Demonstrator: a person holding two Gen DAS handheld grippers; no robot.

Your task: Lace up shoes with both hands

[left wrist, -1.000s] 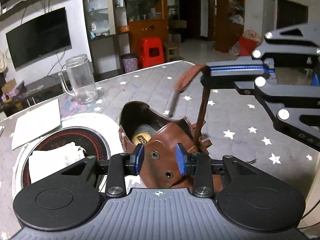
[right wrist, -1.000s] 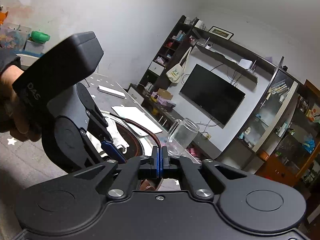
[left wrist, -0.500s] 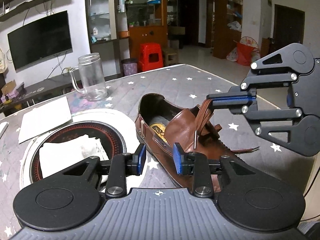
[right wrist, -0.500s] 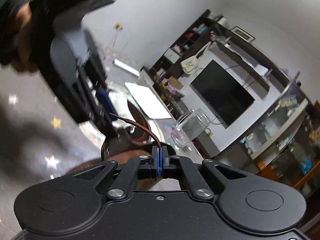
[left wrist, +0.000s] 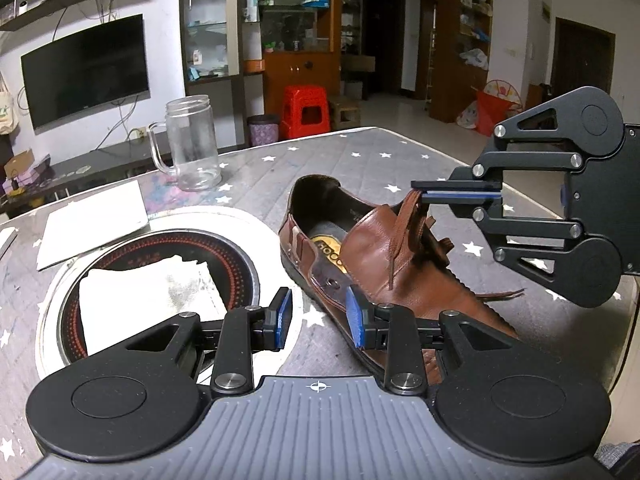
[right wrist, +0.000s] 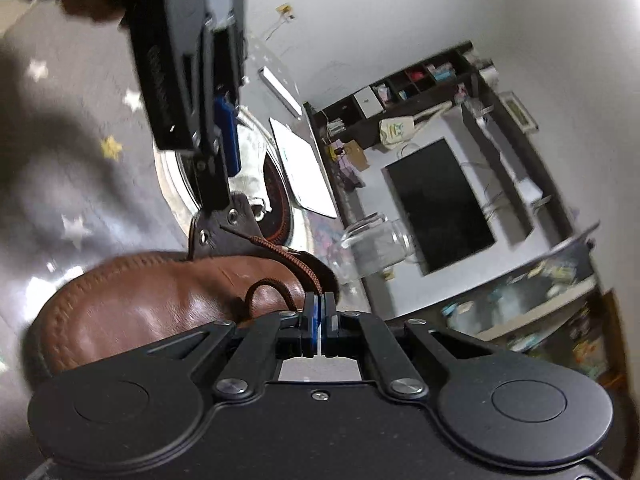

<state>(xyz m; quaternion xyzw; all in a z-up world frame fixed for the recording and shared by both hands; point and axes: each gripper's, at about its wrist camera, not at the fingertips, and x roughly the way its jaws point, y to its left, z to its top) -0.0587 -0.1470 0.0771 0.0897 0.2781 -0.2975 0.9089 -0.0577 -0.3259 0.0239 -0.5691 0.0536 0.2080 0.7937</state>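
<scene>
The right gripper [left wrist: 418, 196] reaches in level from the right above the brown shoe [left wrist: 384, 268], its jaws clenched on the brown lace [left wrist: 404, 224], which runs taut up from the eyelets. The left gripper [left wrist: 318, 318] hovers low beside the shoe's near flank, jaws spread wide, holding nothing. The shoe lies on the star-patterned table [left wrist: 360, 160]

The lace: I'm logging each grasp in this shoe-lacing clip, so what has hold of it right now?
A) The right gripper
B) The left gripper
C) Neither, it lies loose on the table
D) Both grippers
A: the right gripper is shut on the brown lace above the shoe, while the left gripper hangs open in front of the shoe with nothing between its pads.
</scene>
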